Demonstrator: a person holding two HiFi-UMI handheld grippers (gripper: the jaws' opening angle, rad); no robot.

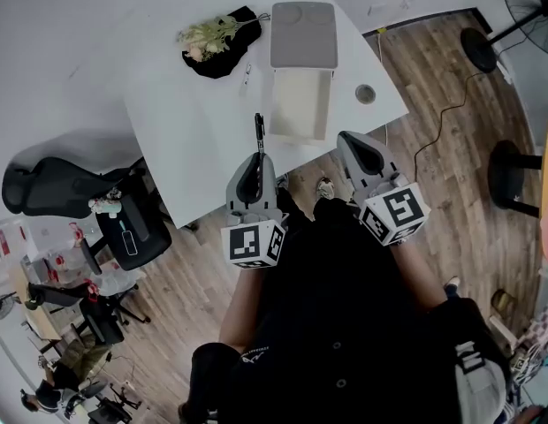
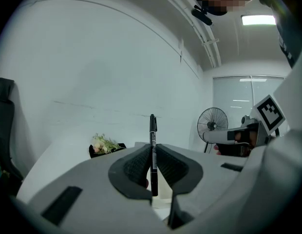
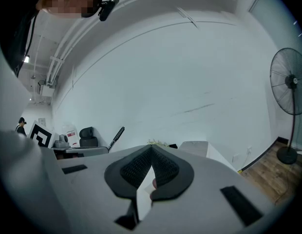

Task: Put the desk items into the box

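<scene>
My left gripper is shut on a black pen, which sticks up and out past the jaws toward the desk; in the left gripper view the black pen stands upright between the closed pads. The open box with its grey lid folded back sits on the white desk, just beyond the pen tip. My right gripper is shut with nothing in it, held near the desk's front edge right of the box. From the right gripper view I see the pen at the left.
A small bunch of flowers on a black cloth lies at the desk's far left. A round grommet sits at the desk's right. A black office chair stands left of the desk, a fan base and cable on the wooden floor to the right.
</scene>
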